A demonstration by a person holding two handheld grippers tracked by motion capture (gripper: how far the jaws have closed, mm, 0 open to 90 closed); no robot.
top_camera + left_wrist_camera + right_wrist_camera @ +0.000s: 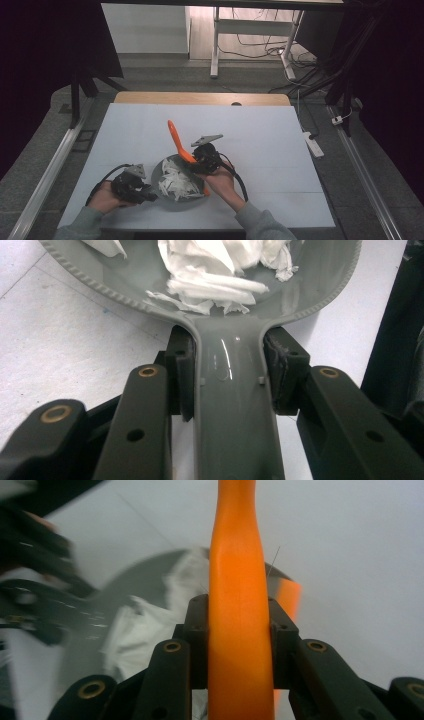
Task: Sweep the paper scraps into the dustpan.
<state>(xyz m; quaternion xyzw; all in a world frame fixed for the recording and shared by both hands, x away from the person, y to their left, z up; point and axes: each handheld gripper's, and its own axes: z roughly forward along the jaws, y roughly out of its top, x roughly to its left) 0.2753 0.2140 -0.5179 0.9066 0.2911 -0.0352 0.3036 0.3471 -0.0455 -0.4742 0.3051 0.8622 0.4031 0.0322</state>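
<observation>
In the high view, low centre of the frame, the grey pan [170, 192] of white shreds [176, 184] sits on the white worktop [260, 145]. In the left gripper view, the left hand-held gripper [230, 375] pinches the pan's handle [235, 415]. In the right gripper view, the right hand-held gripper [239, 630] clamps the orange spatula [239, 580] above the pan.
</observation>
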